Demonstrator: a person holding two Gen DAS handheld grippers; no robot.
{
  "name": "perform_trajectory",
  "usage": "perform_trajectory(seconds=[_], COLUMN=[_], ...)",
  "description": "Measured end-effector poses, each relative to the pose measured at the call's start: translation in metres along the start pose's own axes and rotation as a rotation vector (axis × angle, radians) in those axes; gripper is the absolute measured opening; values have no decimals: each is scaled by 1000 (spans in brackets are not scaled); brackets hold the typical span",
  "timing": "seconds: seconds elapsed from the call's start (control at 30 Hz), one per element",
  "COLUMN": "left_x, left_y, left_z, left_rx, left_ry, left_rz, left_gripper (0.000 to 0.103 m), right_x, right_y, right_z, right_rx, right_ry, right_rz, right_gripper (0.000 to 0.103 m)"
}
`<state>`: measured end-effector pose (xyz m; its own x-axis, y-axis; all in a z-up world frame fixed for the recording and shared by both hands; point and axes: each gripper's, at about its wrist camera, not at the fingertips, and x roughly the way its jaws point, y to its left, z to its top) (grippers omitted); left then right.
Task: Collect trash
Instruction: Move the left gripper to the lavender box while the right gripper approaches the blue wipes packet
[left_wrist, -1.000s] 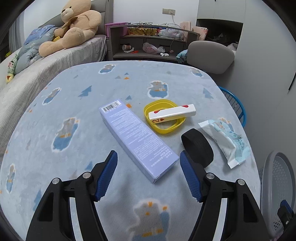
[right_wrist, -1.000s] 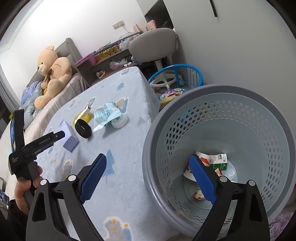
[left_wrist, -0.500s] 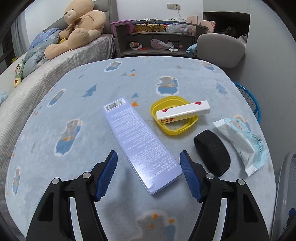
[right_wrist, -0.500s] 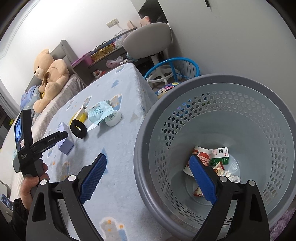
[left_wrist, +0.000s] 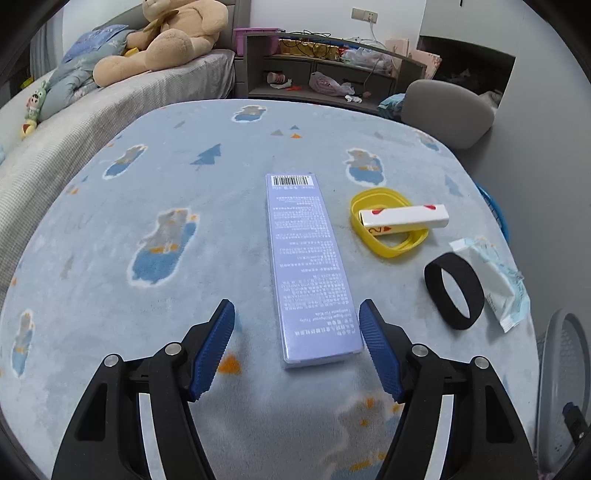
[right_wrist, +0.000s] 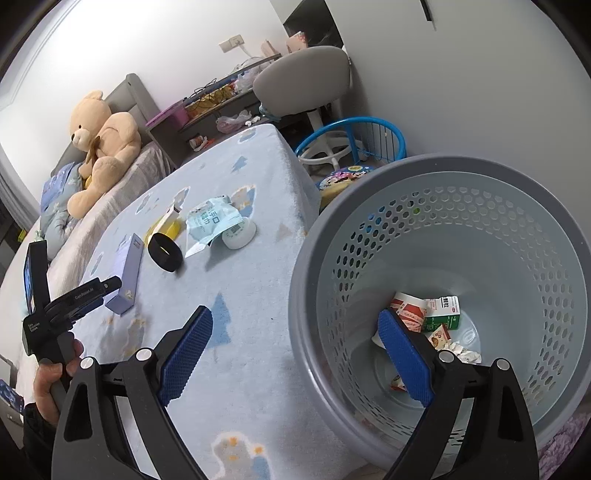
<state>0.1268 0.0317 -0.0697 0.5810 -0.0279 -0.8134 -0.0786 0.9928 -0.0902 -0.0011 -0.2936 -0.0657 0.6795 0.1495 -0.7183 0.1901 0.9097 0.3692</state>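
My left claw (left_wrist: 295, 354) hangs spread and empty over the long lilac cardboard box (left_wrist: 308, 266), flat on the blue fleece blanket (left_wrist: 166, 184) — light, stiff, crushable; I'd pinch its long sides near this end.

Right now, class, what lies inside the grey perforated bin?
In the grey bin: a red-and-white wrapper, a green-and-white carton and crumpled paper. The right tongs cover part of the bottom.

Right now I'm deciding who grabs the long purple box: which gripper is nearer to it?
Left. The left gripper straddles the purple box's near end, jaws open; the right gripper hangs at the grey bin's rim, well away.
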Motion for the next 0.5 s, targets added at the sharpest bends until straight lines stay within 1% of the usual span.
perform_trajectory(seconds=[0.07, 0.23, 0.5], left_x=[2, 14, 46], left_y=[2, 1, -2], left_z=[5, 17, 31], left_rx=[-4, 9, 20], left_ry=[-6, -3, 43], left_rz=[-12, -11, -30], left_gripper=[67, 67, 67], right_x=[2, 6, 16], right_y=[4, 16, 35], right_z=[0, 3, 18], right_rx=[-8, -26, -85], right_ry=[4, 12, 3], right_rz=[1, 7, 6], right_gripper=[89, 89, 89])
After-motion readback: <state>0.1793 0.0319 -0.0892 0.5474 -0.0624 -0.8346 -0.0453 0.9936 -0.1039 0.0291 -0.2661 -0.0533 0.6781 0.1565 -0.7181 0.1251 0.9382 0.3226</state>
